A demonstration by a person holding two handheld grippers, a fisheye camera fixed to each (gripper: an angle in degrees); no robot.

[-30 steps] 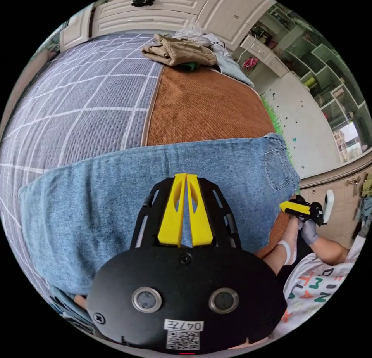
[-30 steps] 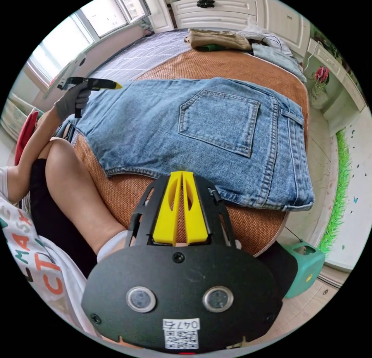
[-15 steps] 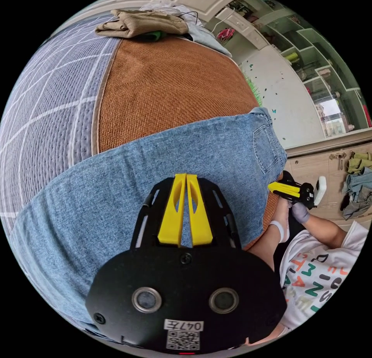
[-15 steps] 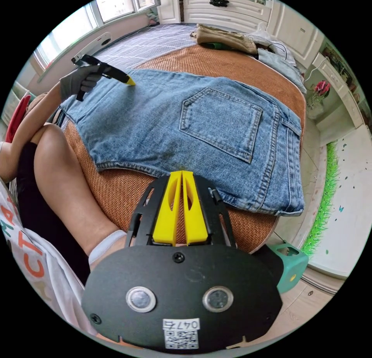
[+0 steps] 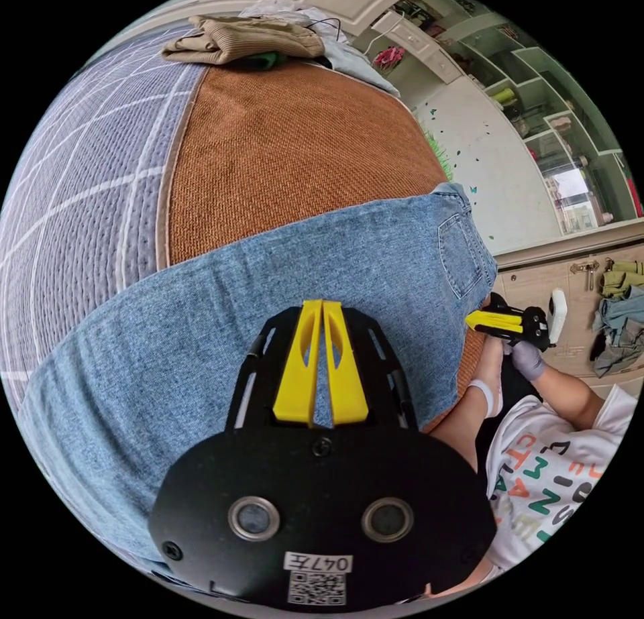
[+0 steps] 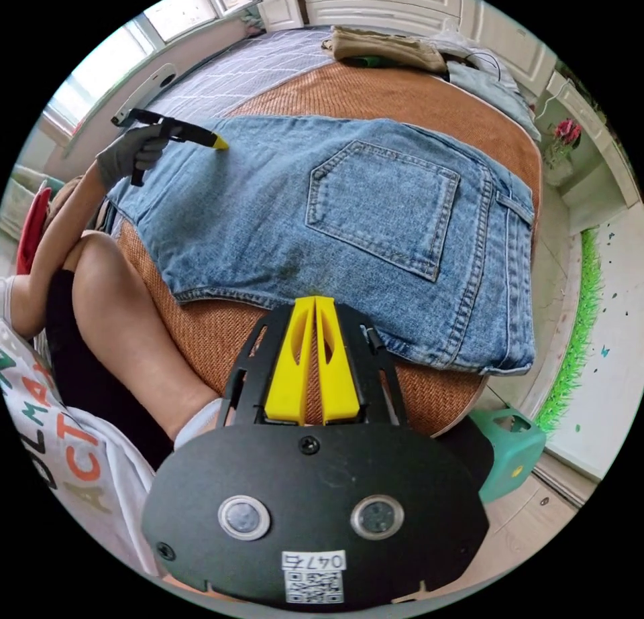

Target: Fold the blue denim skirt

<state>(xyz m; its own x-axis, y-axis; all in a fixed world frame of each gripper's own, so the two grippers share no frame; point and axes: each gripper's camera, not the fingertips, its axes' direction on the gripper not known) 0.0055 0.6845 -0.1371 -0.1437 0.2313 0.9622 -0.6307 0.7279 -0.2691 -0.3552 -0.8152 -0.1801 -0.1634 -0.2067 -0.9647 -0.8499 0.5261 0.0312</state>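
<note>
Flat on the brown mat (image 6: 376,102) lies the skirt (image 6: 268,196), spread back side up, with its pocket (image 6: 382,210) facing the ceiling and the waistband toward the mat's rounded edge. In the right gripper view, the right gripper (image 6: 314,302) hovers with its yellow jaws pressed together and nothing between them; the tips point at the skirt's near hem, just beside it, over a bare strip of mat. Whether the tips touch the cloth I cannot tell. Across the skirt, the left gripper (image 6: 220,143) is held in a gloved hand (image 6: 127,159), its yellow tip low over the denim near the far corner, jaws together.

In the left gripper view, the left gripper (image 5: 323,305) has its jaws closed and empty, hanging over the middle of the skirt (image 5: 201,324), which runs as a wide blue band across the mat (image 5: 288,149). The right gripper (image 5: 473,320) shows at the skirt's edge near the pocket (image 5: 463,257), held by a gloved hand (image 5: 530,361), its jaws closed.

A quilt (image 5: 80,176) with a white grid lies beside the mat. A folded tan garment (image 5: 241,39) sits at the mat's far end, well apart from the skirt. A green stool (image 6: 513,451) stands on the floor below the mat's edge.
</note>
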